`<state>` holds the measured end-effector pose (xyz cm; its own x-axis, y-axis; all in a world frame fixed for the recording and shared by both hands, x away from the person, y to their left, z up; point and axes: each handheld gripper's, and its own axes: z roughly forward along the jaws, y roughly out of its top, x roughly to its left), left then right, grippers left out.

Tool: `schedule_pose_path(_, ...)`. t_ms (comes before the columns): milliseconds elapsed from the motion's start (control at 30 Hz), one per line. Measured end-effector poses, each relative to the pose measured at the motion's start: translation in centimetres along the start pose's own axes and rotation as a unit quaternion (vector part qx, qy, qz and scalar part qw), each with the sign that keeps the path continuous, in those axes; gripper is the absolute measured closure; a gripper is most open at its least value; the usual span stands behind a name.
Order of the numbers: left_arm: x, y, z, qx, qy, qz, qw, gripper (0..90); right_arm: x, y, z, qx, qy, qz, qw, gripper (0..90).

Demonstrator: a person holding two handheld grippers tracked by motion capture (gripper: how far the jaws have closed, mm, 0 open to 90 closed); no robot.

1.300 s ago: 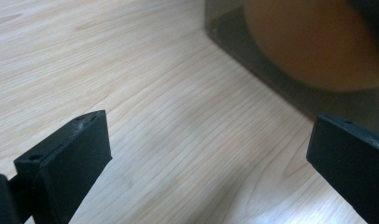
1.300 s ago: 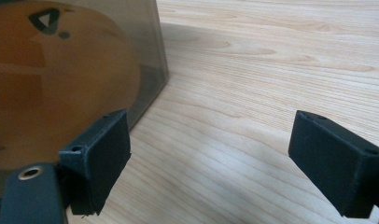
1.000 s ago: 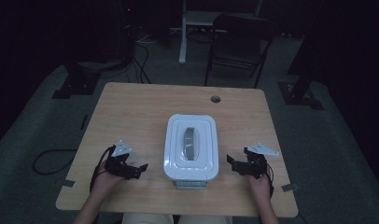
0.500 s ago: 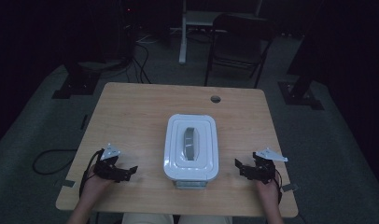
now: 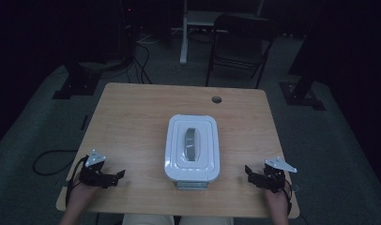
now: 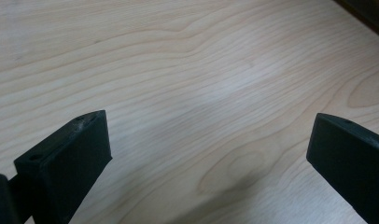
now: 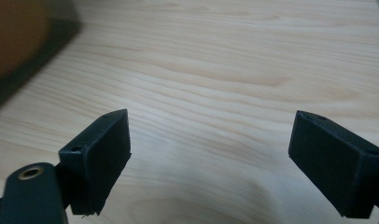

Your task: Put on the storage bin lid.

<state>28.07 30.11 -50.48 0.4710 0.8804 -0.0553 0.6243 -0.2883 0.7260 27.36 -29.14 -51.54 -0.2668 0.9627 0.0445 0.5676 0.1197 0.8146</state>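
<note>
We see a white box (image 5: 192,147) with a grey handle in the middle of the table (image 5: 132,117). Our left gripper (image 5: 114,177) at lower left and right gripper (image 5: 249,171) at lower right are both wide open, holding nothing.

Your tabletop (image 5: 132,122) is pale wood with wavy brown grain. The box (image 5: 192,166) on it is white, its handle (image 5: 192,145) grey-green. Your left hand-held gripper (image 5: 117,176) and right hand-held gripper (image 5: 250,170) are black, each topped by a grey plate.
</note>
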Motion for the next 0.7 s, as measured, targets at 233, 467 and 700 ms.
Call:
schedule_pose_path(233,0.8,-1.1,-0.7,0.001,0.020,-0.011,0.9997,0.4,-1.1,-1.1,-0.1,0.013,-0.030,0.015,0.9993,12.5)
schedule_pose_path(467,1.5,-1.8,-1.0,0.007,0.049,-0.033,0.9982,0.4,-1.3,-1.1,0.2,0.042,-0.057,0.024,0.9972,12.5)
schedule_pose_path(700,2.1,-2.4,-1.0,0.009,0.078,-0.057,0.9953,0.4,-1.5,-1.0,0.6,0.068,-0.073,0.037,0.9944,13.8)
